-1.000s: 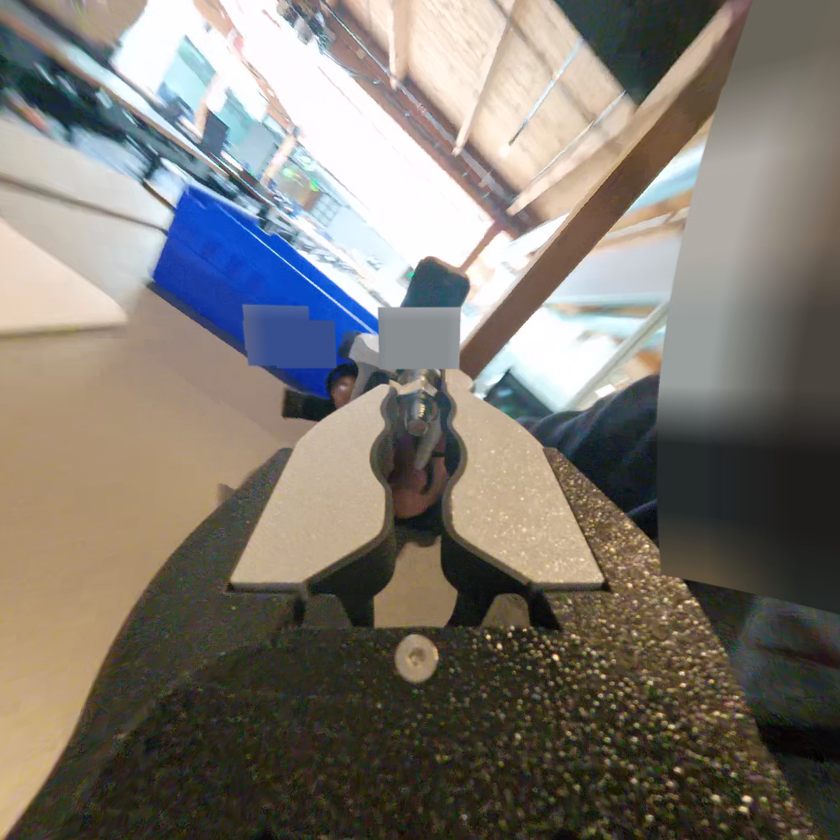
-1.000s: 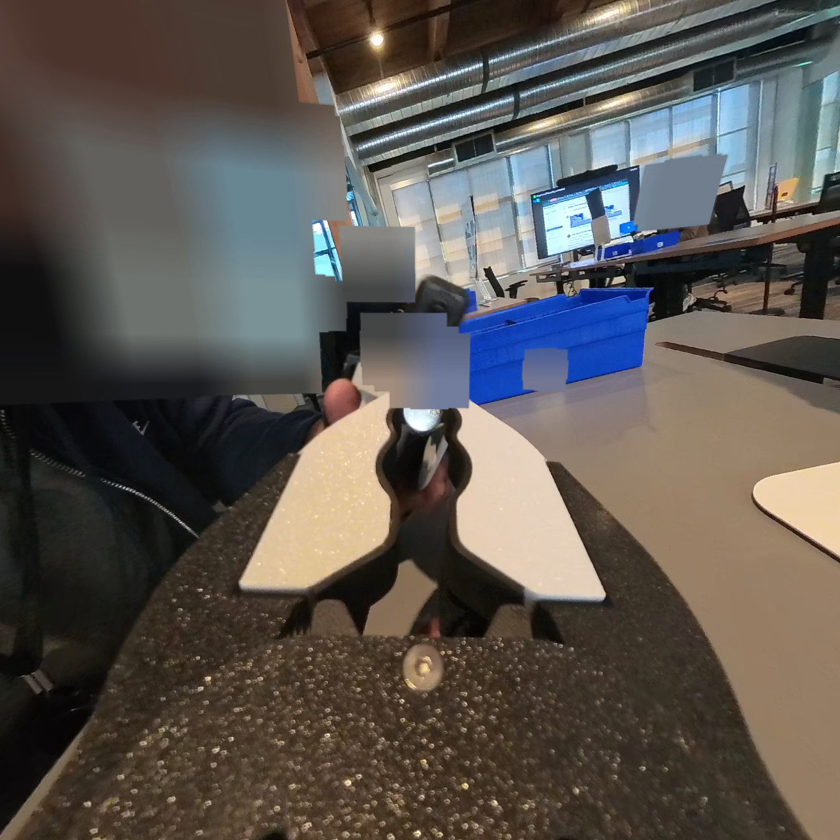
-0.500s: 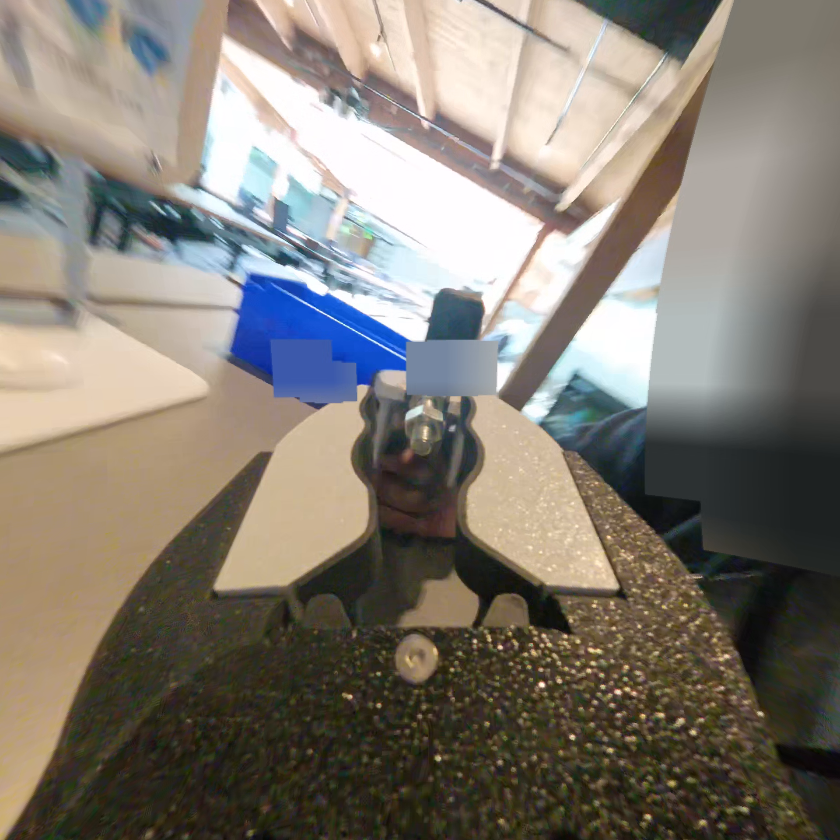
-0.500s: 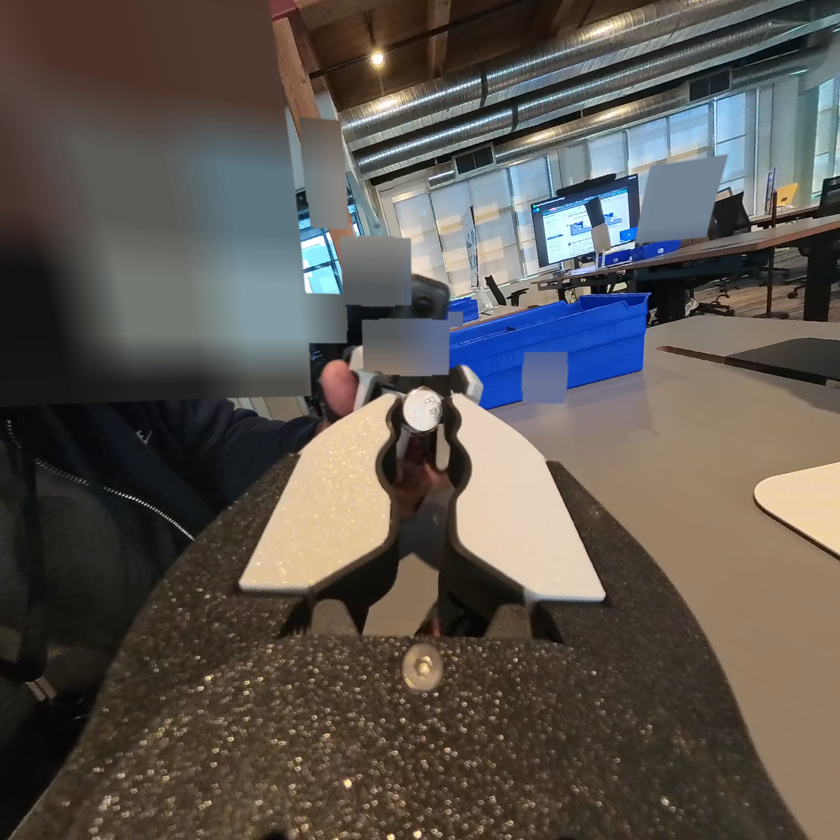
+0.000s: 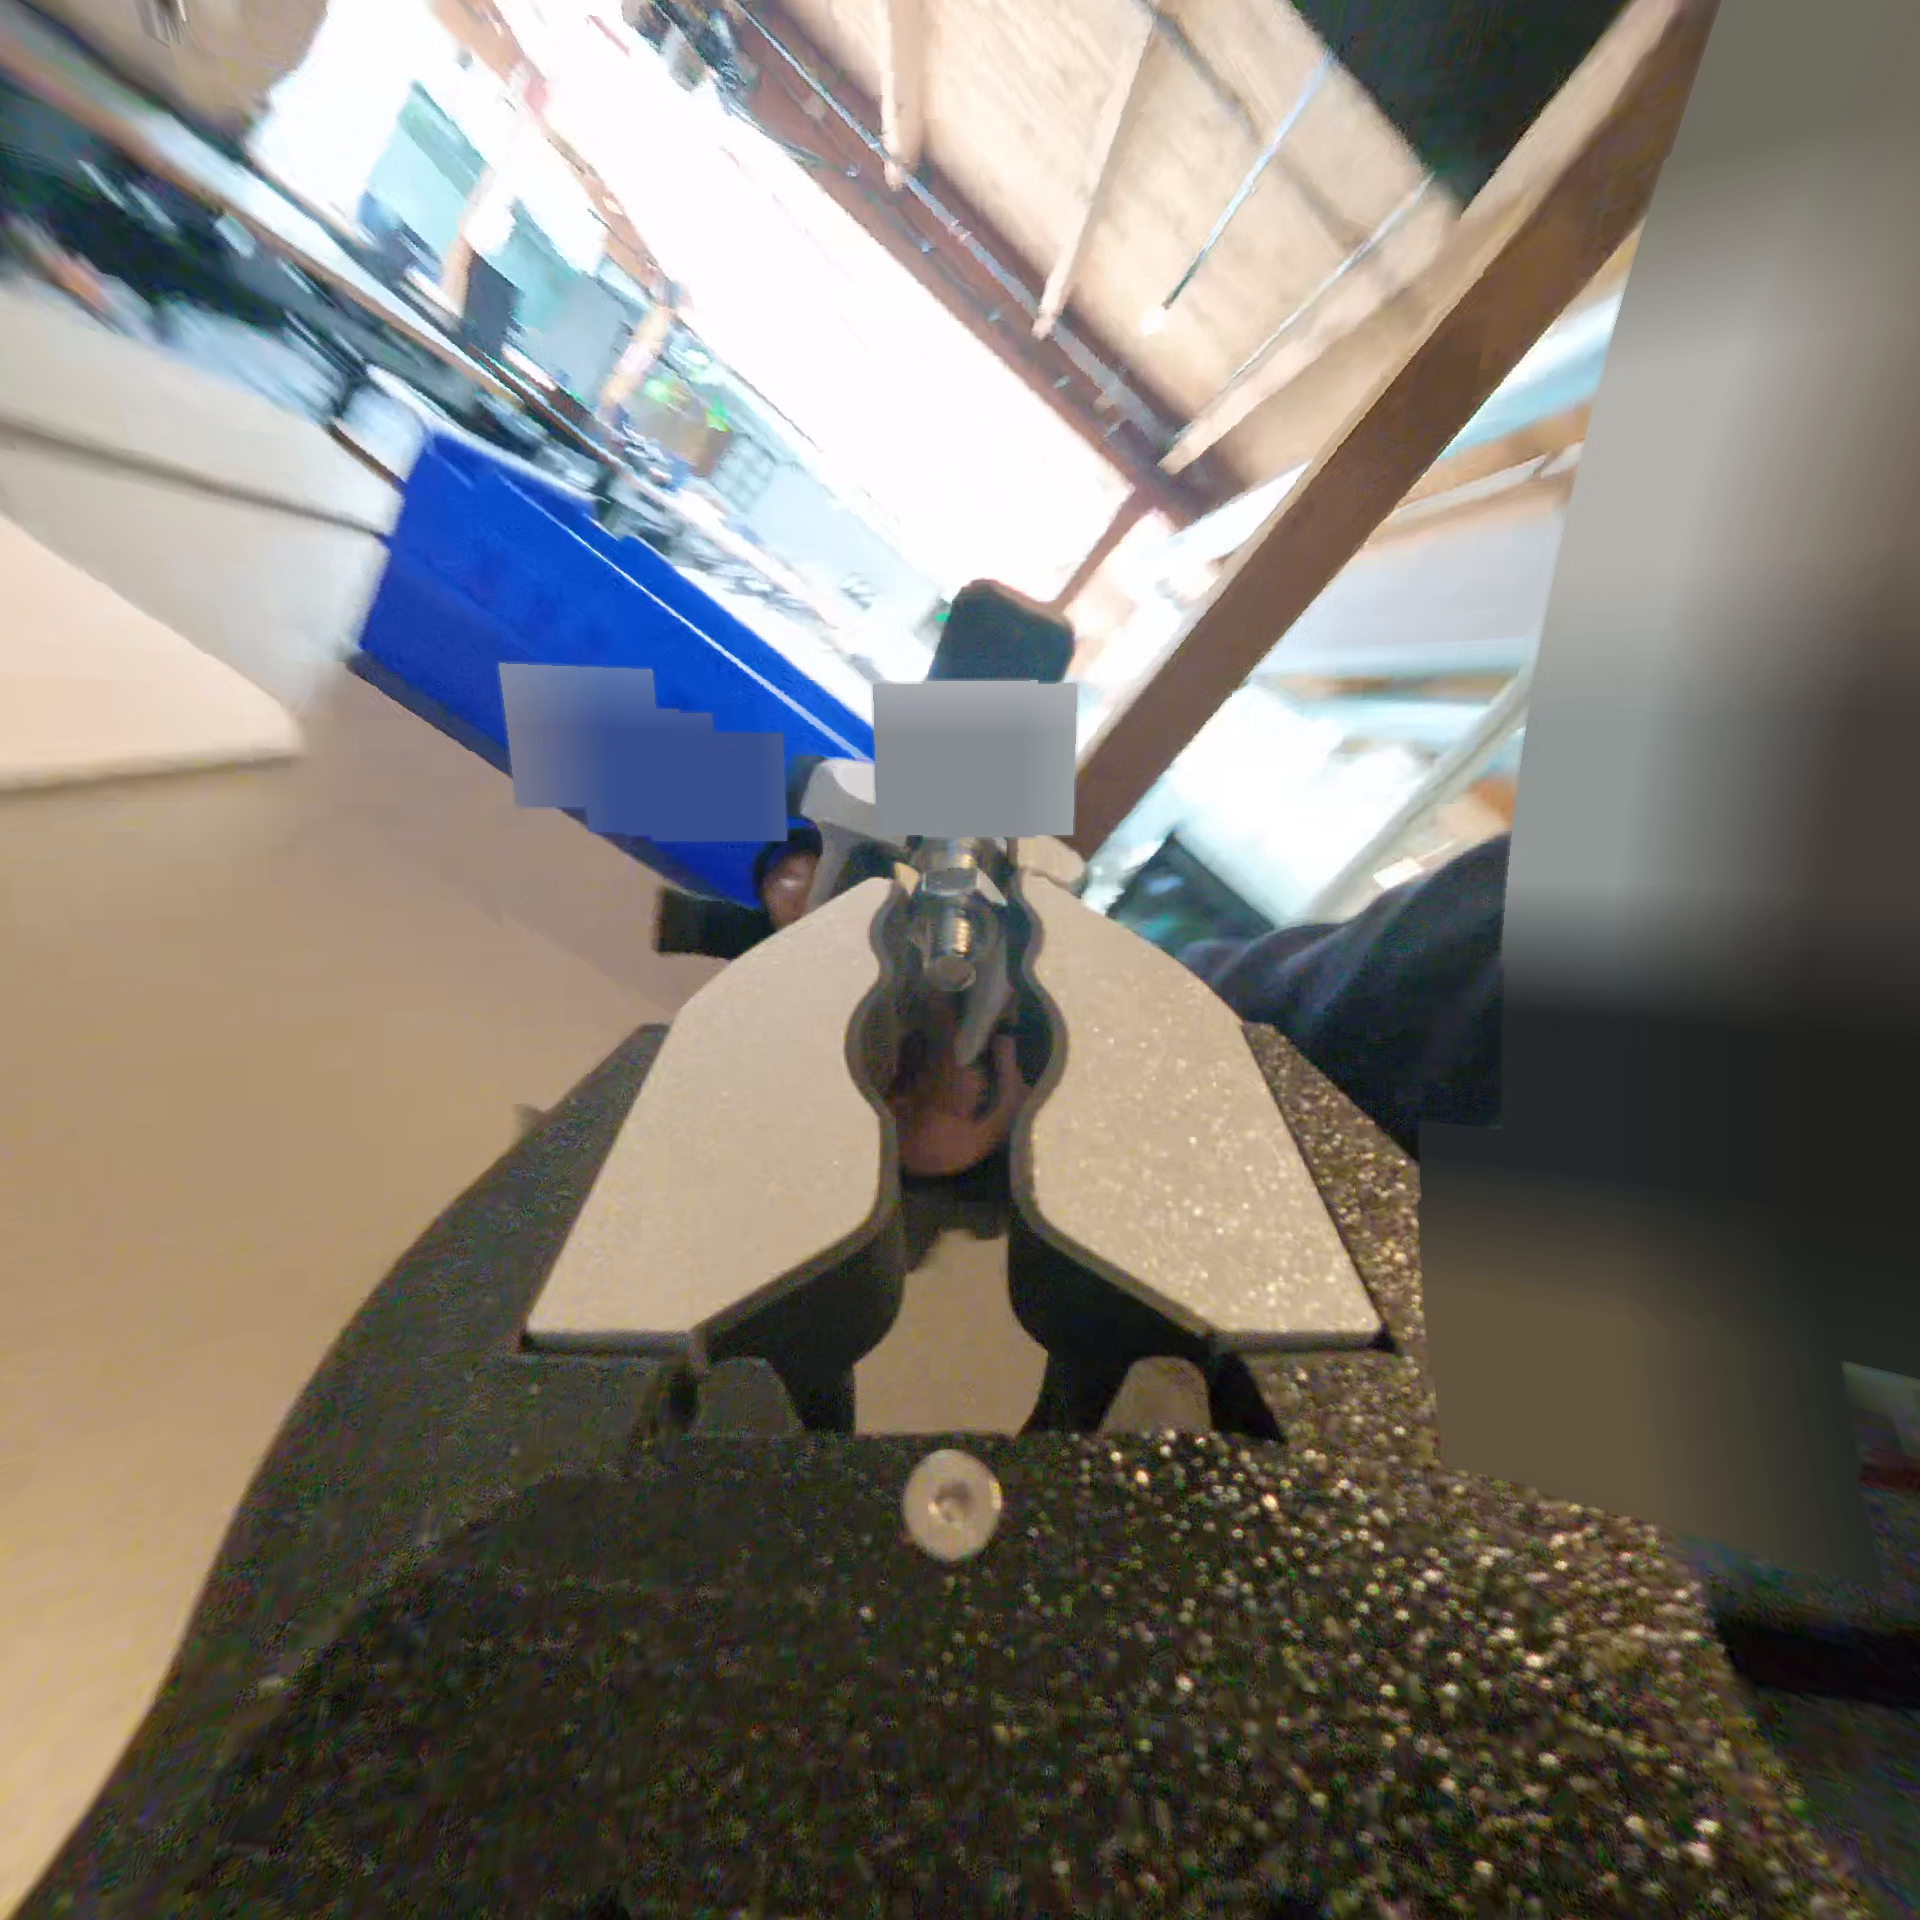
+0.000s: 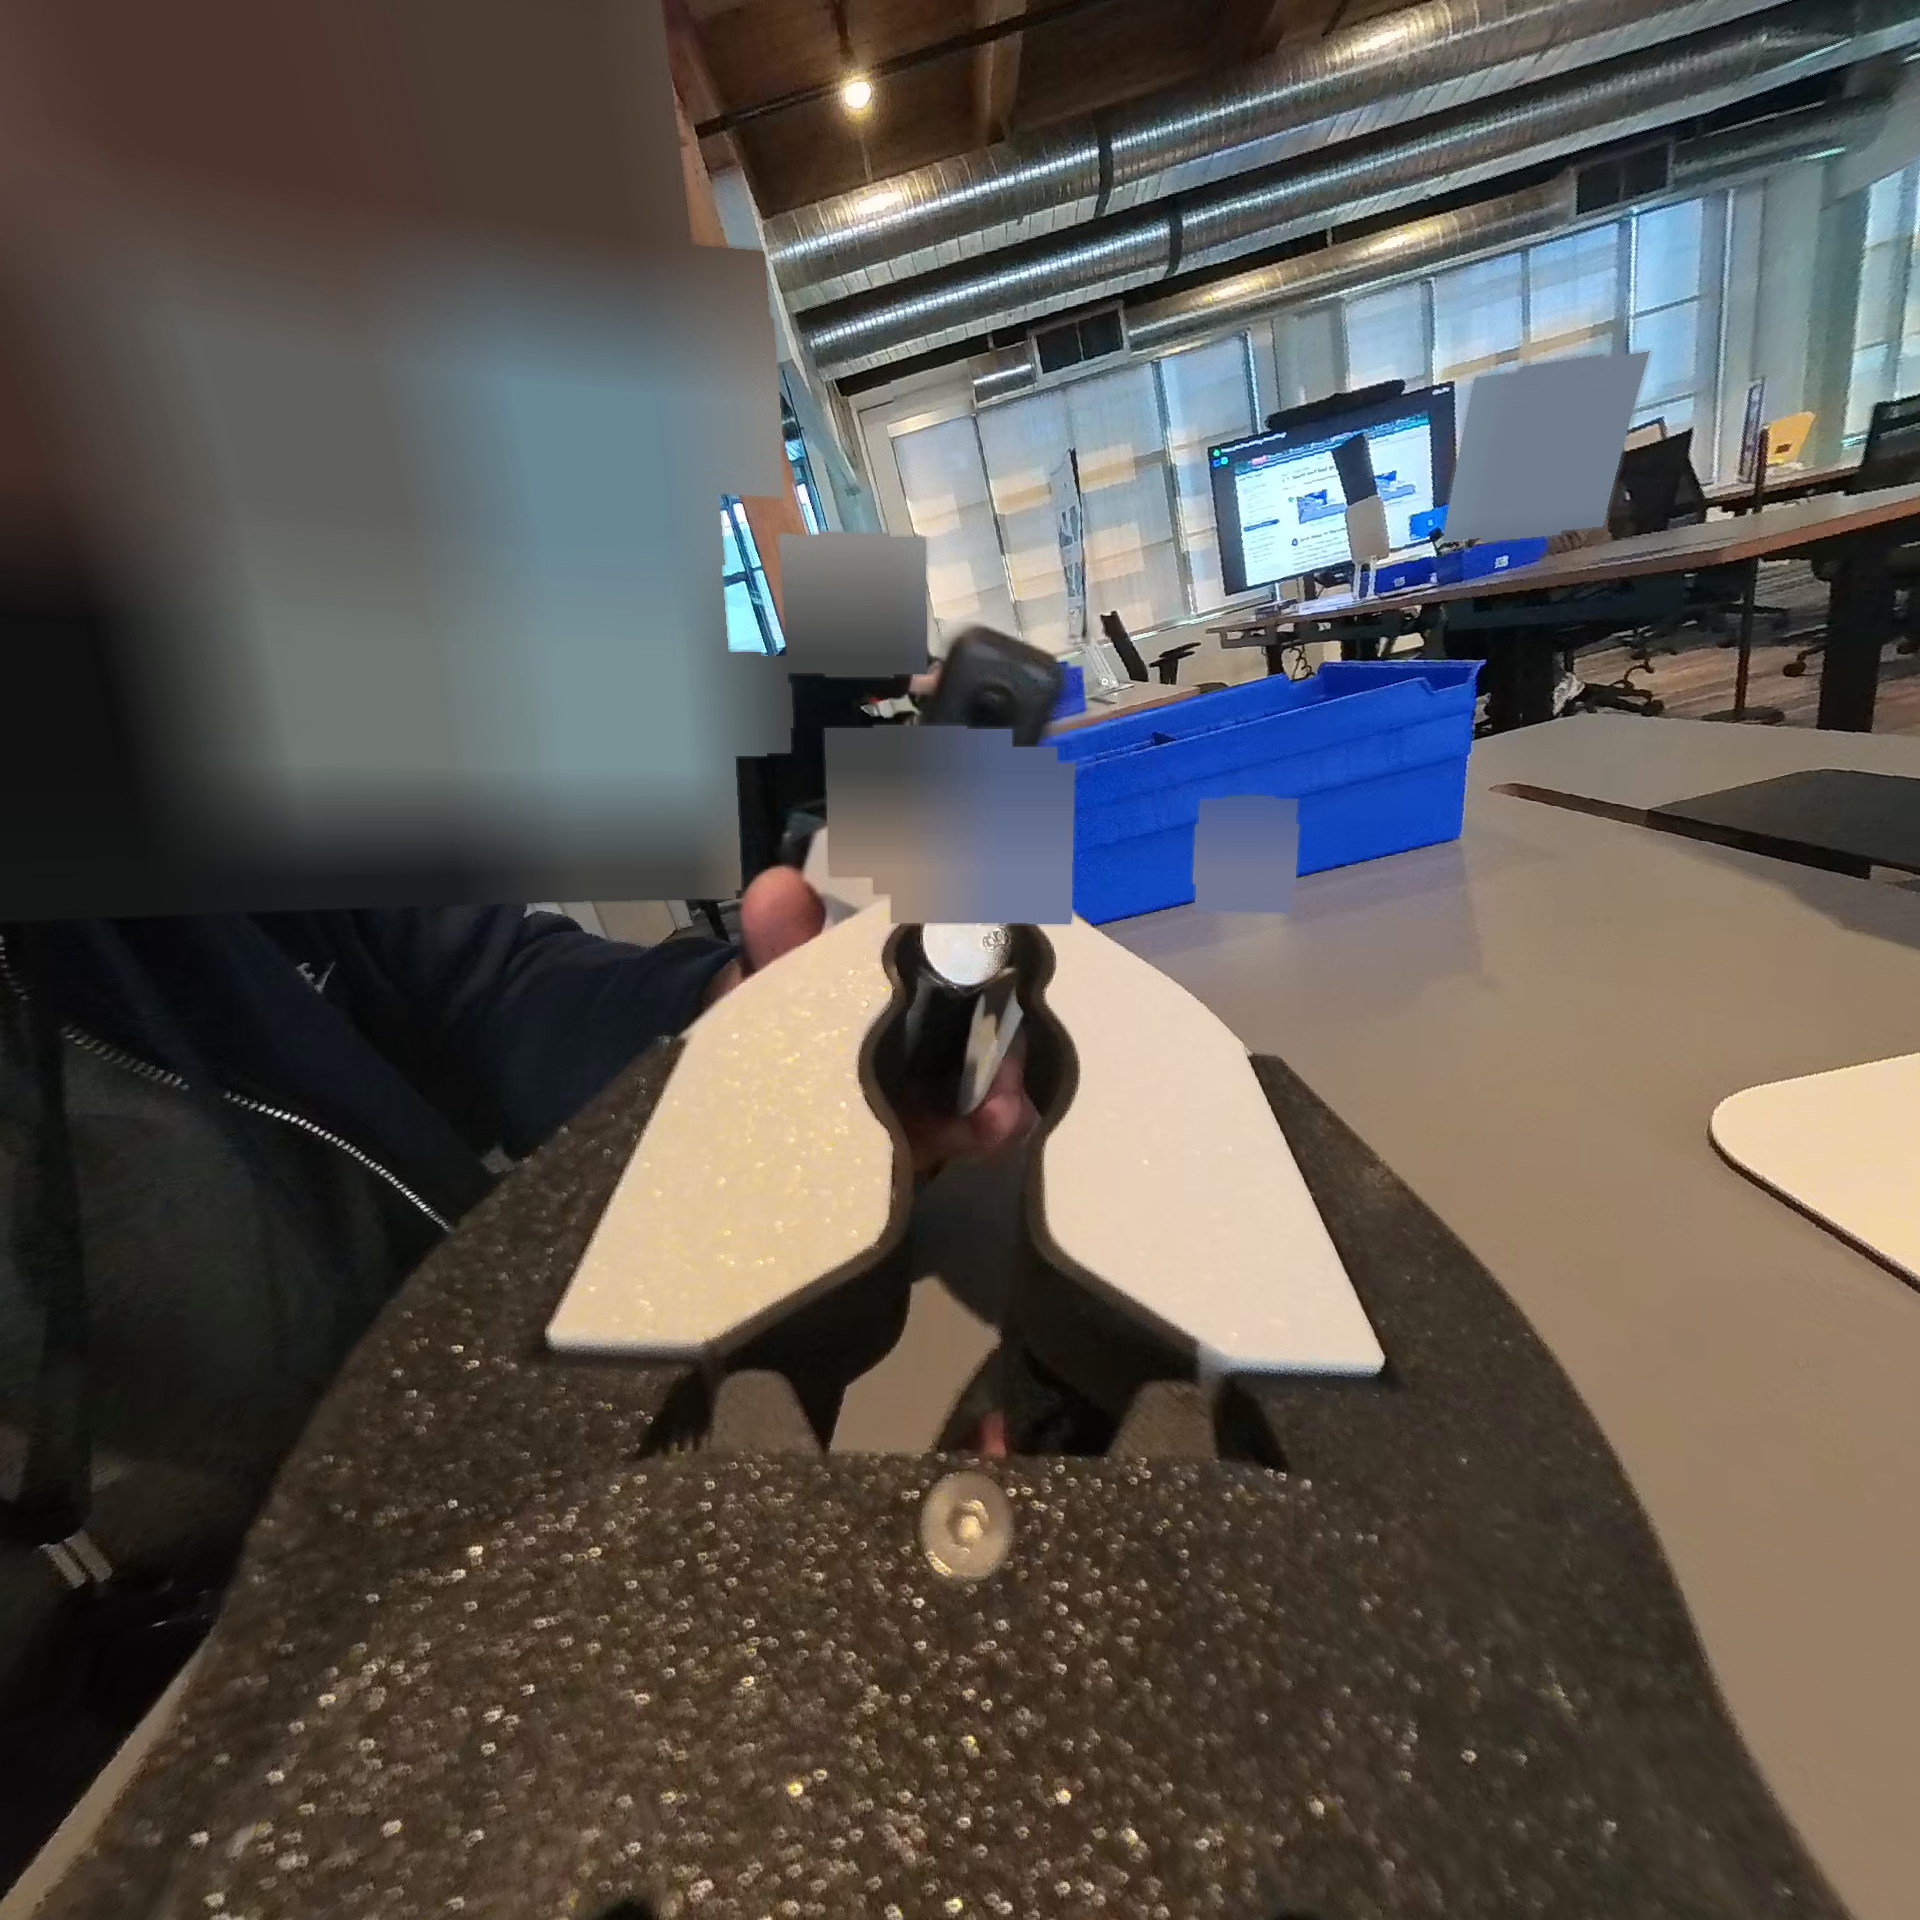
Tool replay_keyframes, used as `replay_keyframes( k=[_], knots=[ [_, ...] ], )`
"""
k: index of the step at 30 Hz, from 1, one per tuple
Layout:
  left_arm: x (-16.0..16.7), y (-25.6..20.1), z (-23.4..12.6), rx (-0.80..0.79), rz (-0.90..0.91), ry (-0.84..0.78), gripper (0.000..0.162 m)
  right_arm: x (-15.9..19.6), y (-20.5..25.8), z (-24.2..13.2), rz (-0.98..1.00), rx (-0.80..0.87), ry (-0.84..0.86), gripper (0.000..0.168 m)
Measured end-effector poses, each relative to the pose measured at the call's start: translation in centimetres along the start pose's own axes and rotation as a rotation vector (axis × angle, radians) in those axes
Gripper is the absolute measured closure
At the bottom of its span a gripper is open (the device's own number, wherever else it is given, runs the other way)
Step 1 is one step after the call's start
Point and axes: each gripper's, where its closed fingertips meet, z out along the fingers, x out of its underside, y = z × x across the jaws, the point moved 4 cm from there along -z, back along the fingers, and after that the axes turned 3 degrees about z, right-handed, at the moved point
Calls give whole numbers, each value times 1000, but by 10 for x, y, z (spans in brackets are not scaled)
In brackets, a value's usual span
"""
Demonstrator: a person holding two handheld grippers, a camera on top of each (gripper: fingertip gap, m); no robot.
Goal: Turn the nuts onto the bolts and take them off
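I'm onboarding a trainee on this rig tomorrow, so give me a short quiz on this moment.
1. True or false: in the left wrist view, a nut sits on the thread of the bolt.
2. Which part of the bolt faces the right wrist view, between the tips of the right gripper? A) its head B) its threaded tip C) its bare side
3. Fill in: the bin on the table beyond that gripper is ____ in colour.

Key: 1 true; 2 A; 3 blue.
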Motion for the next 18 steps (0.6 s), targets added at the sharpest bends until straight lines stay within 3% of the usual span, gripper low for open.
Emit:
replay_keyframes(
  k=[5, 8, 11, 15, 18],
  knots=[
    [1, -12, 3, -346, 888, 173, 145, 0, -1, 0, 17, 0, -7, 152],
    [3, -15, 5, -493, 1174, 173, 142, -1, -2, -2, 25, 4, -18, 152],
    [-3, -19, 3, -411, 986, 51, 135, -1, -2, -2, 23, 4, -19, 152],
    [-14, -12, -3, -143, 349, -65, 128, -1, -1, -2, 22, 3, -19, 152],
    [-11, -1, -4, 17, -31, -92, 128, -1, -1, -2, 21, 2, -17, 151]
  ],
)
